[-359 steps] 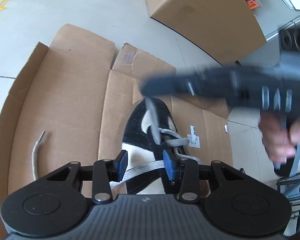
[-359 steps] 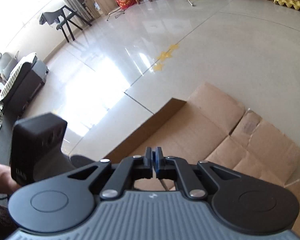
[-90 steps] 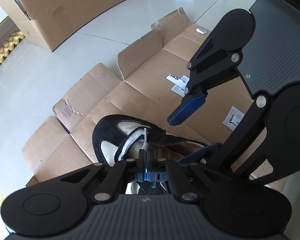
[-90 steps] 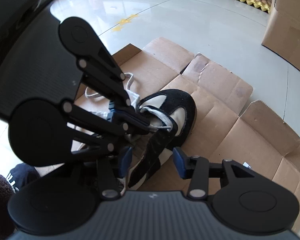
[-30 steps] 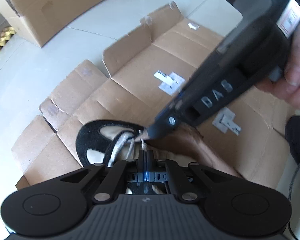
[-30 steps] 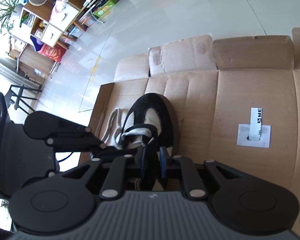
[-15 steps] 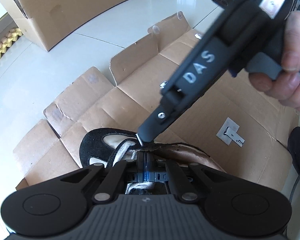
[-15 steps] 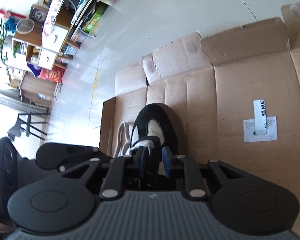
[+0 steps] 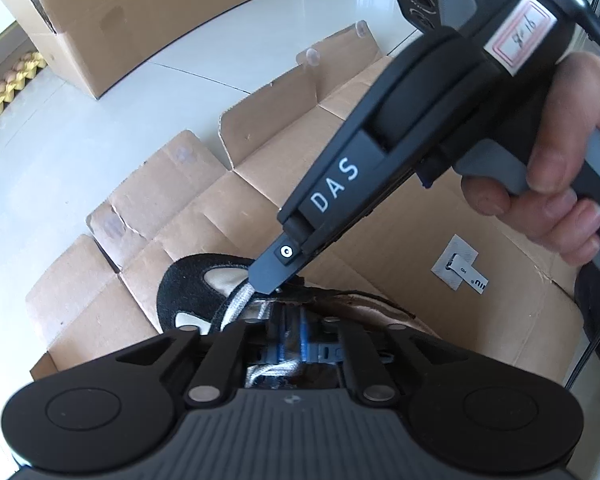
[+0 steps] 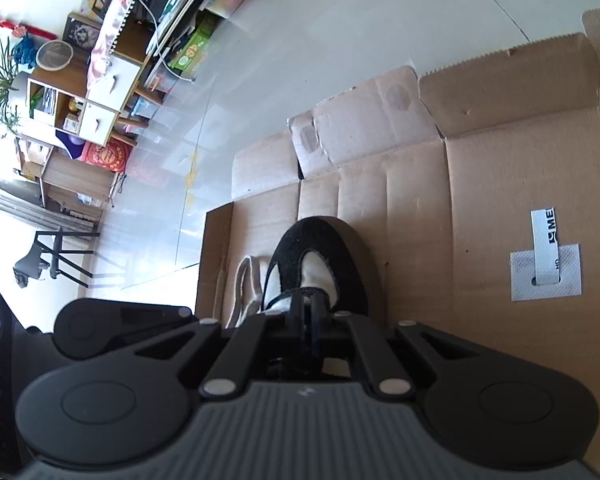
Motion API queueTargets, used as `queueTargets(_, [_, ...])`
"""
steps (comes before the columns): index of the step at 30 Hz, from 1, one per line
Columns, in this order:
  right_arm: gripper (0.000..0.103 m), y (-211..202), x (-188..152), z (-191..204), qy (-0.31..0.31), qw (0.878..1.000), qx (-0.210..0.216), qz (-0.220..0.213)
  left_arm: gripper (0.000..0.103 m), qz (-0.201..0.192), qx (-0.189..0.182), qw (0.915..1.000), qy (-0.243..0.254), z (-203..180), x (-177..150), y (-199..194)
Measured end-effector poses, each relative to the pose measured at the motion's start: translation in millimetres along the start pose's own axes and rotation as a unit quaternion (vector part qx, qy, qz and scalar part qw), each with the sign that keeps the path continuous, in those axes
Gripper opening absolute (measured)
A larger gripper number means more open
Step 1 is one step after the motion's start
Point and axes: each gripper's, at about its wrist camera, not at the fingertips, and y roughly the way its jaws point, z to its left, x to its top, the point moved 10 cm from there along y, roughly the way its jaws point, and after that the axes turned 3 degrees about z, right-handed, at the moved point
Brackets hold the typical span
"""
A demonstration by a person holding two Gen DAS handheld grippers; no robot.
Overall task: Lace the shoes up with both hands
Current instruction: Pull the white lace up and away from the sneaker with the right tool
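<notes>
A closed cardboard box (image 9: 112, 24) stands on the pale floor (image 9: 60, 152) at the far left of the left wrist view, and nearer lies the flattened cardboard sheet (image 9: 188, 216) that carries the shoe (image 9: 188, 284), a black one with cream panels, toe pointing away. The white lace (image 9: 240, 300) crosses its upper, with a spare loop lying on the cardboard just left of the shoe in the right wrist view. The left tool (image 9: 292, 350) sits low over the tongue, its blue pads drawn close with lace strands between them, clamped on the lace. The right tool (image 9: 270, 286) reaches down from the upper right, its fingers pressed together at the lace by the eyelets; a hand (image 9: 560, 168) grips its handle. Right of the shoe, a white label (image 10: 546, 268) is stuck on the cardboard.
</notes>
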Motion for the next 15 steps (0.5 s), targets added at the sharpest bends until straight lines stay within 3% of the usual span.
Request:
queueTargets(3, [0.002,-6,6,-4,-0.002,1.0,-0.007,-0.016,0.047,-0.005,0.02,0.9997,0.016,-2,0,-5])
queueTargets(15, [0.002,-61,53,-42,0.014,0.991,-0.072,-0.11,0.053,-0.018,0.019,0.9996,-0.009,-4,-5,-36])
